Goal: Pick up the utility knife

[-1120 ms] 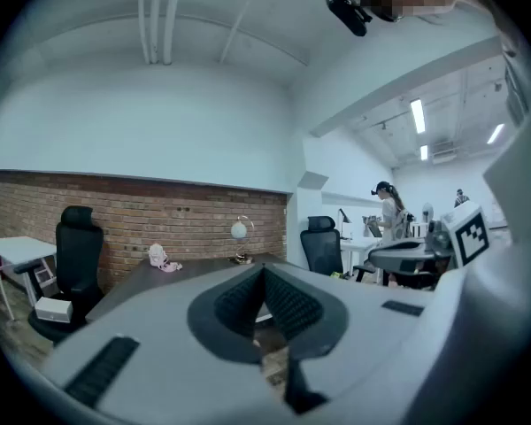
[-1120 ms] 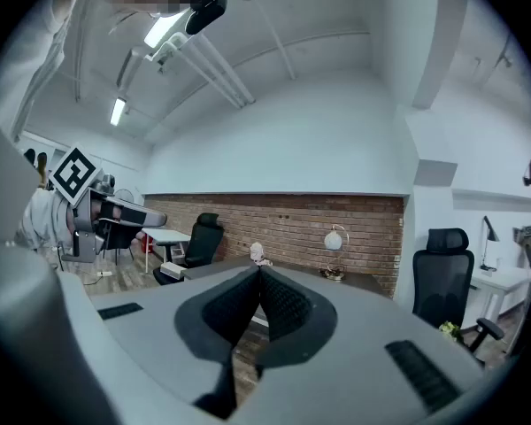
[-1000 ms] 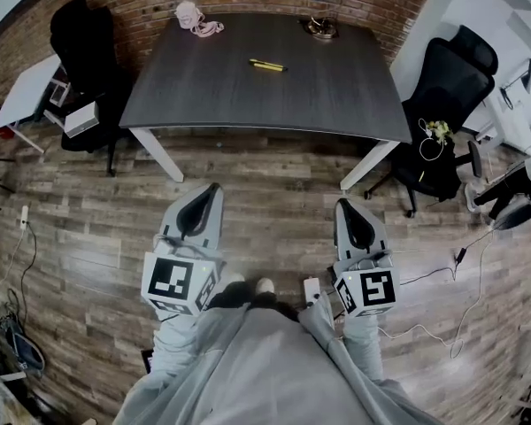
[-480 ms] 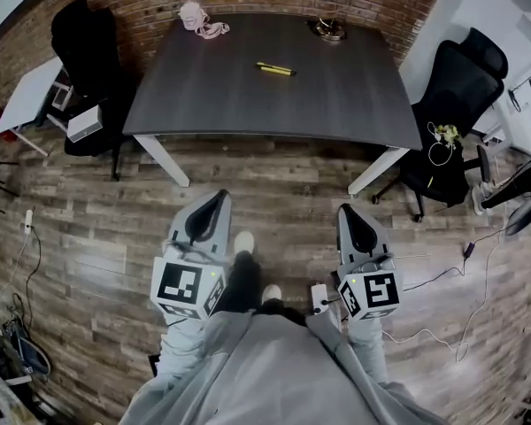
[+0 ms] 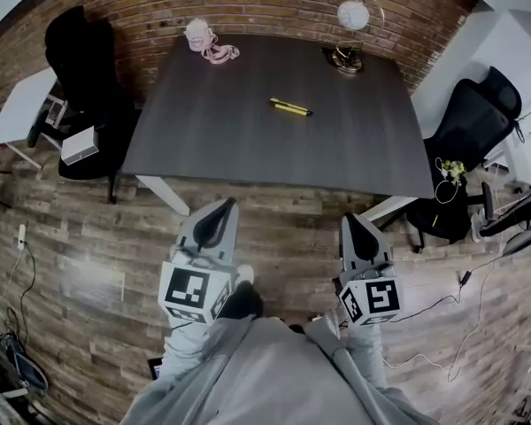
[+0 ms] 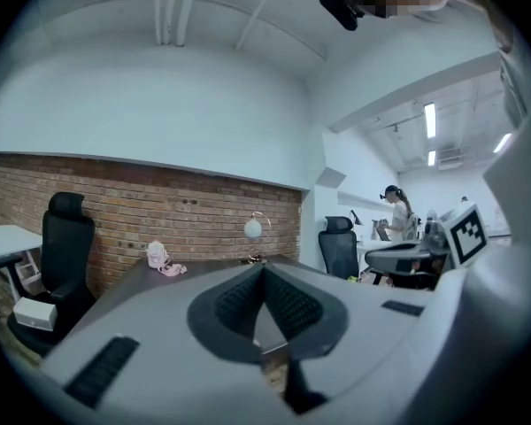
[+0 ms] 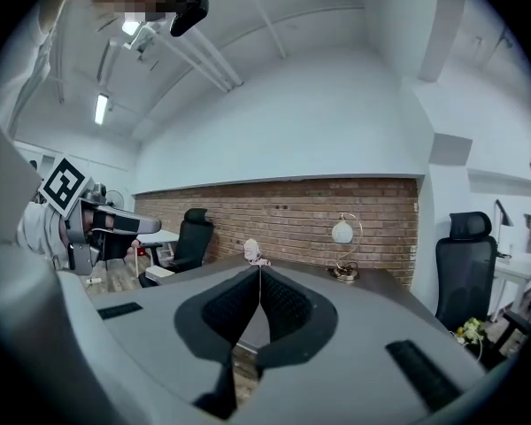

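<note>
L gripper (image 5: 227,204) + R gripper (image 5: 350,219) (x2): both clenched, empty, carried fwd to 12 o'clock since 1 s ago | table (image 5: 212,144) x1, edge now just ahead; approach judged underway, knife not yet in reach | utility knife (image 5: 290,107) x1, laid flat mid-table at 12 o'clock, untouched | far: lamp (image 5: 352,16) x1 at 1 o'clock, pink bundle (image 5: 205,42) x1 at 11 o'clock

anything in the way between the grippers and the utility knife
Nothing visible. The utility knife lies alone on the table, bare top between it and the near edge. The left hand-held gripper and right hand-held gripper hang short of that edge; lamp sits beyond.
</note>
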A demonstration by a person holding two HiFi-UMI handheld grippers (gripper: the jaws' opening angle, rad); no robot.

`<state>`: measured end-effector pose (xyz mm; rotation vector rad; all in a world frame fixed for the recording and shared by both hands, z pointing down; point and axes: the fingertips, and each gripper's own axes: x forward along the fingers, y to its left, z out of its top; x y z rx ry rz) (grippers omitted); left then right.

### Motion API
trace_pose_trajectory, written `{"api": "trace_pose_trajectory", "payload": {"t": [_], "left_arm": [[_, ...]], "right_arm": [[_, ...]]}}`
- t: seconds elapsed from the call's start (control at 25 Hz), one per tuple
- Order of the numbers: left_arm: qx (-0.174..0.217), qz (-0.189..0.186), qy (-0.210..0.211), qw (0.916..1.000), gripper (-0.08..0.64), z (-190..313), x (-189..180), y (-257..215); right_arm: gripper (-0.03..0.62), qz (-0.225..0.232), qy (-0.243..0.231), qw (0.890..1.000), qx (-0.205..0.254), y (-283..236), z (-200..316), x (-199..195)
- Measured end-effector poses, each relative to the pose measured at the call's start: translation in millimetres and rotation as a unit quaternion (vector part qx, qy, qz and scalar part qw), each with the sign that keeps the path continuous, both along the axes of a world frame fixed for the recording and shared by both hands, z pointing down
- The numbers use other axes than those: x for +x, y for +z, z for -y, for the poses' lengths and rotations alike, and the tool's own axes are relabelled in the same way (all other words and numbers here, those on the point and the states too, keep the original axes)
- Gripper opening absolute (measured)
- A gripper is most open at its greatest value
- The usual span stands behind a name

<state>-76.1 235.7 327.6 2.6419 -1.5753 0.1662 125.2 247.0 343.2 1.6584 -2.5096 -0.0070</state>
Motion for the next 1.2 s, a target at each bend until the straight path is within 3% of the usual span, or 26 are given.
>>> {"api": "trace_pose_trajectory", "payload": {"t": [0.28,0.64,1.2], "left_arm": [[-0.004,-0.001,0.017,0.9998,0.018,88.0,-19.6,-3.4],[-0.022,0.004,0.035,0.9991,0.018,149.2,-46.0,7.1],[-0.036,0.001,-0.012,0.9993,0.018,234.0,-61.1,32.6]], "right_arm": [[0.018,0.003,0.018,1.000,-0.007,-2.5,81.6,-18.9],[0.018,-0.006,0.044,0.999,-0.024,5.8,132.9,-36.5],[0.018,-0.018,0.032,0.998,-0.042,31.2,227.2,-28.4]]}}
